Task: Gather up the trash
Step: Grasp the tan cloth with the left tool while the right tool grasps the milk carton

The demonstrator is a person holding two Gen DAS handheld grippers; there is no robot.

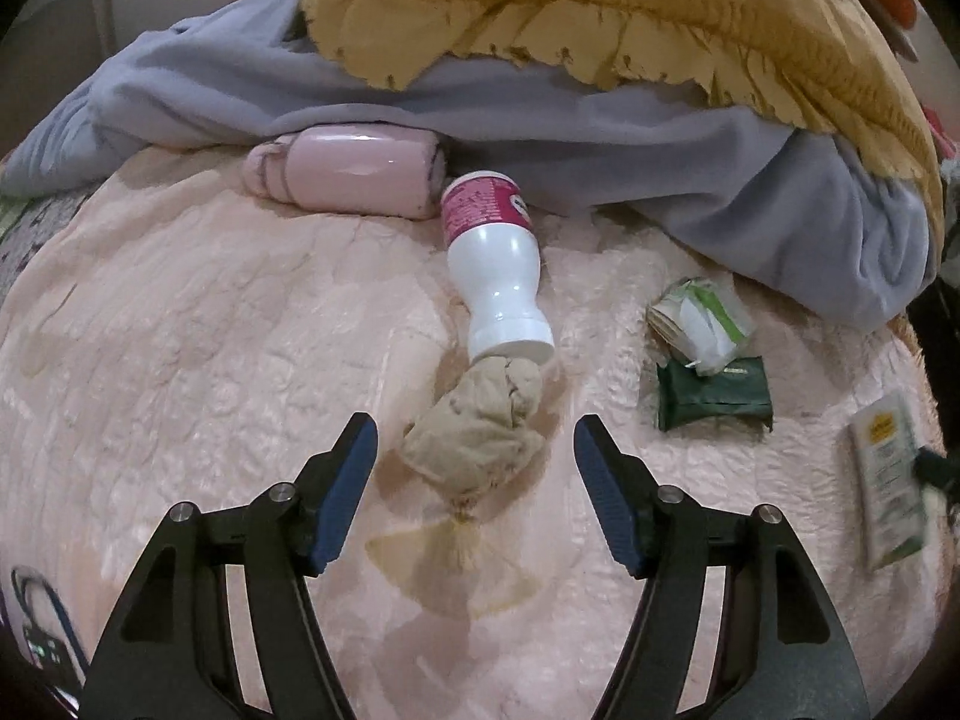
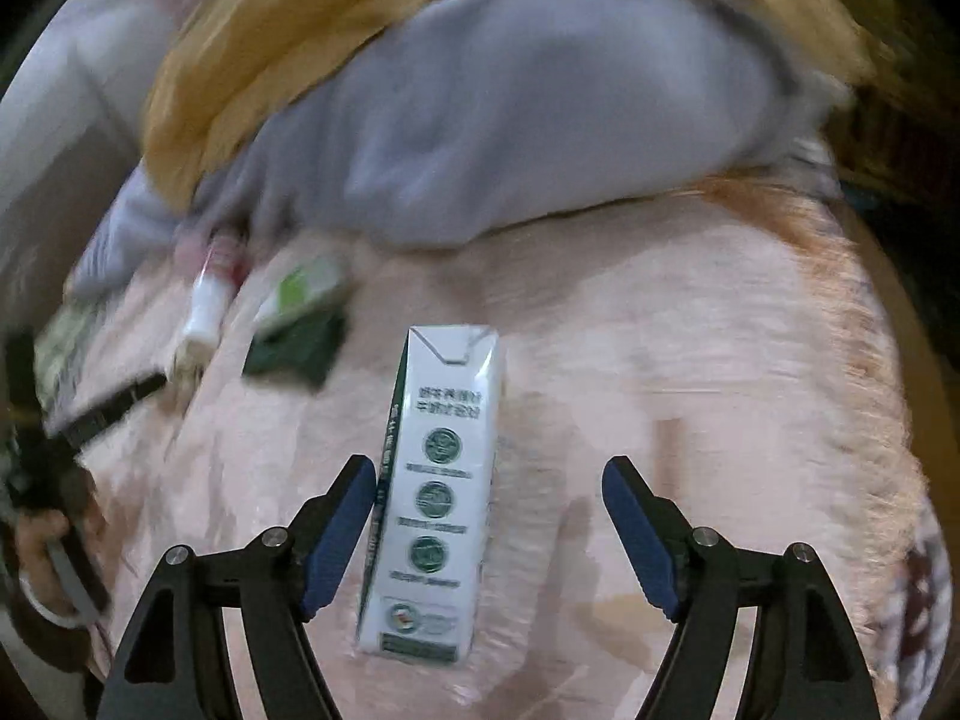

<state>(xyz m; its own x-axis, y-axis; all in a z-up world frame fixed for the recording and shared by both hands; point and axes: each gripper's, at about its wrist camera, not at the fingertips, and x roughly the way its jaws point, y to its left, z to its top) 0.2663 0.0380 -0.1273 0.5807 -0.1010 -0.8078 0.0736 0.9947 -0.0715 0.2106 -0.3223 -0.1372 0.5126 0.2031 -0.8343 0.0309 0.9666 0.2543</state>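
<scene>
Beige crumpled wad (image 1: pixel 477 441) is soft, light: my wide left claw (image 1: pixel 474 459) pinches its middle; right claw (image 2: pixel 486 501) gapes around stiff carton (image 2: pixel 435 492).

A glossy white plastic bottle (image 1: pixel 501 276) lies on a pink, crinkled satin-like bedspread (image 1: pixel 180 330). Beside it sit a crumpled beige cloth wad (image 1: pixel 480 432) and a smooth printed paper carton (image 2: pixel 435 492).

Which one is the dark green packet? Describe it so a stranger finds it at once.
On the pink bedspread, below the grey blanket, look right of the white bottle. The dark green packet lies flat under a crumpled white-and-green wrapper, the only dark item there.
</scene>
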